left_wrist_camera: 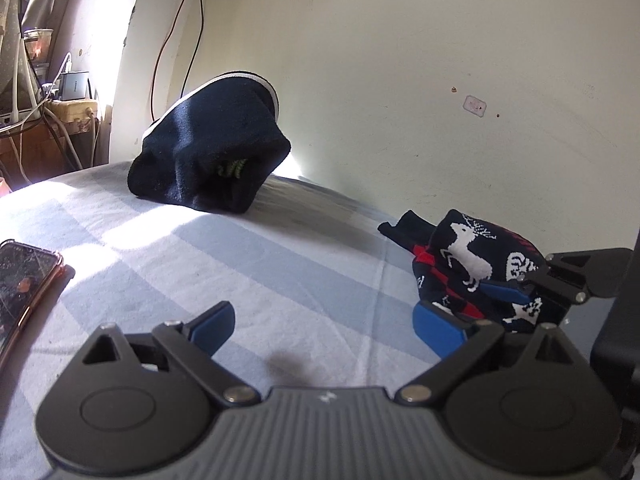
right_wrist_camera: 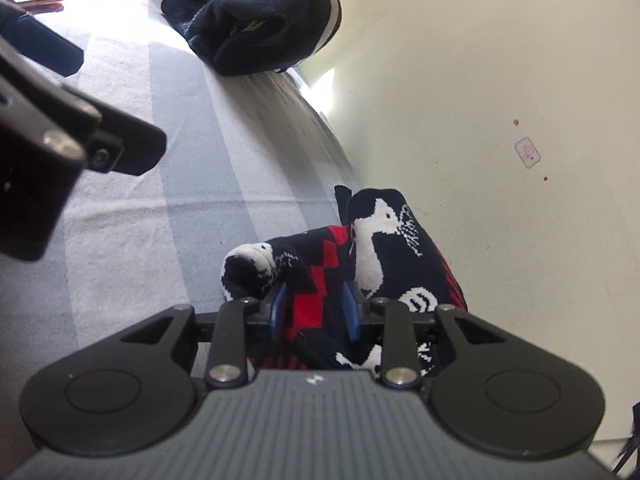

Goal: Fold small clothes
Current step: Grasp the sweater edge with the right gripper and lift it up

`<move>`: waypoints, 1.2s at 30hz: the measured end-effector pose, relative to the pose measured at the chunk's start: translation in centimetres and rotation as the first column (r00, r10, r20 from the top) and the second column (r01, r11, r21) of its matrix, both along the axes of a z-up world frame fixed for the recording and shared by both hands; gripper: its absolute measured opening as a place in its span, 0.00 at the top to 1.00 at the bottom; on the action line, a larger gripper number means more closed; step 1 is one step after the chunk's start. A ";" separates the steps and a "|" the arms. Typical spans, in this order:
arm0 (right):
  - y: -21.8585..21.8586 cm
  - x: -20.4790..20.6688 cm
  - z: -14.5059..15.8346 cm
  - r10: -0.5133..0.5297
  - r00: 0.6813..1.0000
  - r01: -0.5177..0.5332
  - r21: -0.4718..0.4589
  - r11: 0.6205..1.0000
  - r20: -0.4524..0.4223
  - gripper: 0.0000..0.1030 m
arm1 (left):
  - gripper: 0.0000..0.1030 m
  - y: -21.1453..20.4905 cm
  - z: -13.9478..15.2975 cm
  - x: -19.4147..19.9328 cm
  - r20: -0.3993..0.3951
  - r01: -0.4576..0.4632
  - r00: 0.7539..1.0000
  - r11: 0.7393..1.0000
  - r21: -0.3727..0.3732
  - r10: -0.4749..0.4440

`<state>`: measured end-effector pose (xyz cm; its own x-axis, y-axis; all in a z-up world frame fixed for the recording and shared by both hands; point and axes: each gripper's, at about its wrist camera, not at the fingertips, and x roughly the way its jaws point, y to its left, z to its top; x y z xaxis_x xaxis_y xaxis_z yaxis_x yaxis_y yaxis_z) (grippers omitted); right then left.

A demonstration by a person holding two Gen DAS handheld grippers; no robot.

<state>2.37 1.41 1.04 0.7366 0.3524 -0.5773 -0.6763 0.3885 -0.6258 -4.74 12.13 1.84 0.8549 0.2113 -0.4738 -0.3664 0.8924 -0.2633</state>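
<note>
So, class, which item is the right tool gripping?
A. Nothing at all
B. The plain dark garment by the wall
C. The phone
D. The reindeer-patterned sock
D: in the right wrist view, the right tool has its blue pads pressed on either side of the reindeer-patterned sock, pinching its red-and-black fabric.

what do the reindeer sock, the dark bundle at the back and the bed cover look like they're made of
Reindeer sock: looks like knitted yarn, matte; the deer and red blocks have stepped, stitch-like edges.
Dark navy bundle: seems a soft, fuzzy knit or fleece with a white trimmed edge; no shine, rounded slumping folds.
Bed cover: probably woven cotton, matte, in pale blue and white checks with fine creases.
</note>
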 end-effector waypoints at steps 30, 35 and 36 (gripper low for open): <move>-13.9 0.3 18.0 -0.350 0.930 0.216 0.596 0.773 0.117 0.92 | 0.04 -0.7 0.0 0.2 -0.002 0.053 0.999 0.998 0.024 -0.053; -21.0 -3.4 25.4 -0.426 0.897 0.201 0.754 0.626 0.115 0.92 | 0.03 -3.7 0.6 0.2 0.009 0.164 0.986 0.977 0.135 -0.167; -21.8 -4.1 26.4 -0.437 0.891 0.193 0.767 0.612 0.125 0.92 | 0.03 -4.2 0.8 0.1 0.010 0.187 0.982 0.973 0.132 -0.190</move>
